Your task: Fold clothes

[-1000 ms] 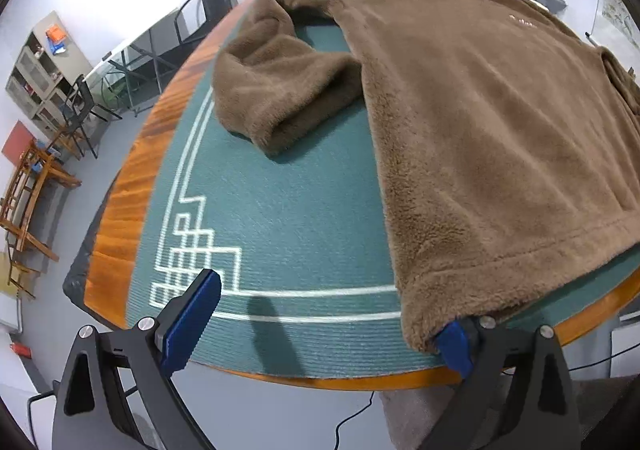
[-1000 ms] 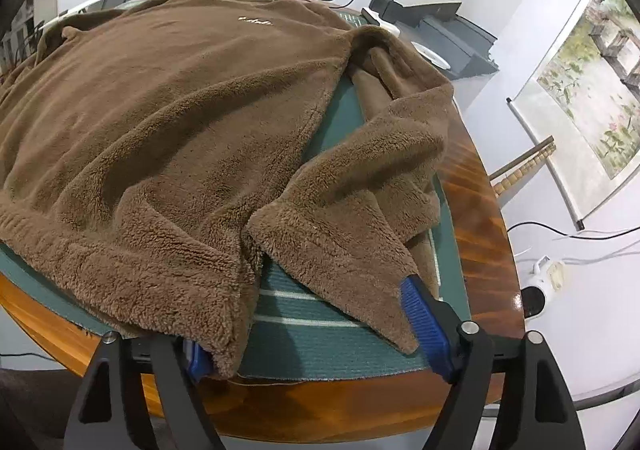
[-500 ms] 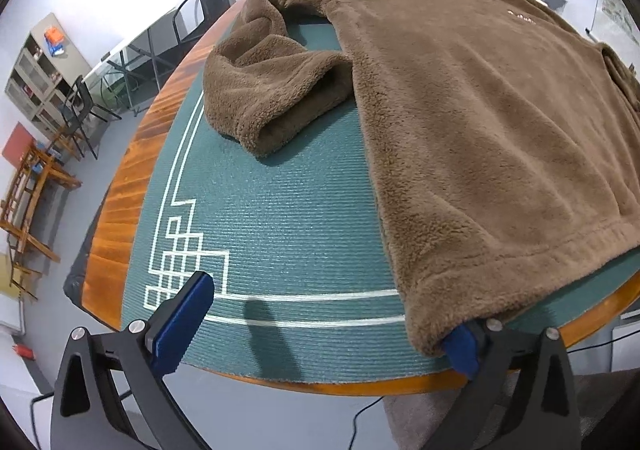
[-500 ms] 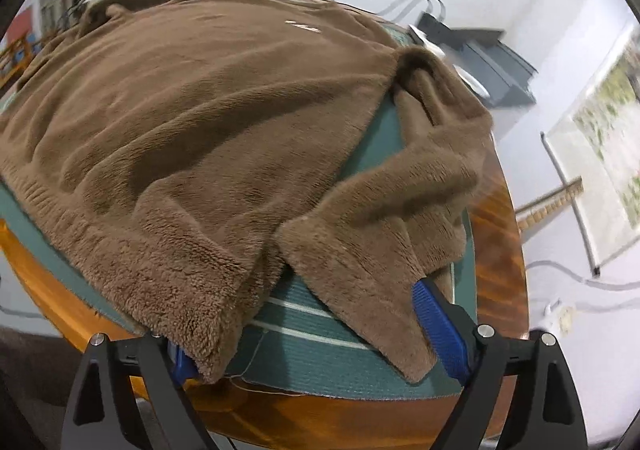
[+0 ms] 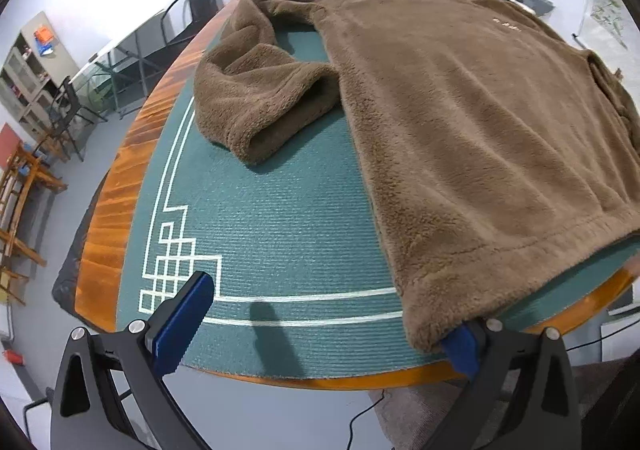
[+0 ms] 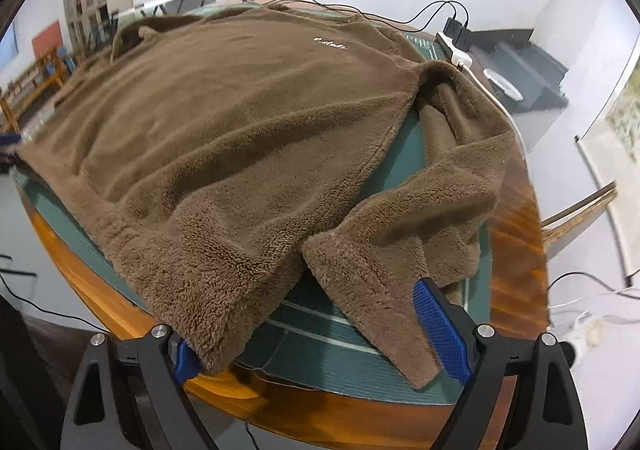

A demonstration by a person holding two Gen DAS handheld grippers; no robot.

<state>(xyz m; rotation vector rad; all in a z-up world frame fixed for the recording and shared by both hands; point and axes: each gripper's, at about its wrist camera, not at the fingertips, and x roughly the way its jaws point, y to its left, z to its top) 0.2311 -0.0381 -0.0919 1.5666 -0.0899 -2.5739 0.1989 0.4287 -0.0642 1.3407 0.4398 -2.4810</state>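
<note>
A brown fleece sweatshirt is spread front up over a green mat on the wooden counter, its hem lying along the near edge, where it can be reached from the person's side. The left gripper is held at the hem's left corner. Its jaws stand wide apart, and one blue pad is tucked just under the corner, so nothing is clamped. The right gripper is set at the hem's right corner in the same way: jaws spread, one pad beneath the corner and the other against the cuff of the right sleeve. Both sleeves are drawn in beside the body; the left sleeve lies bunched on the mat. A gripper at each hem corner would suit lifting the hem evenly toward the collar. Whether the corners are about to be gripped or were just let go cannot be judged from this placement.
</note>
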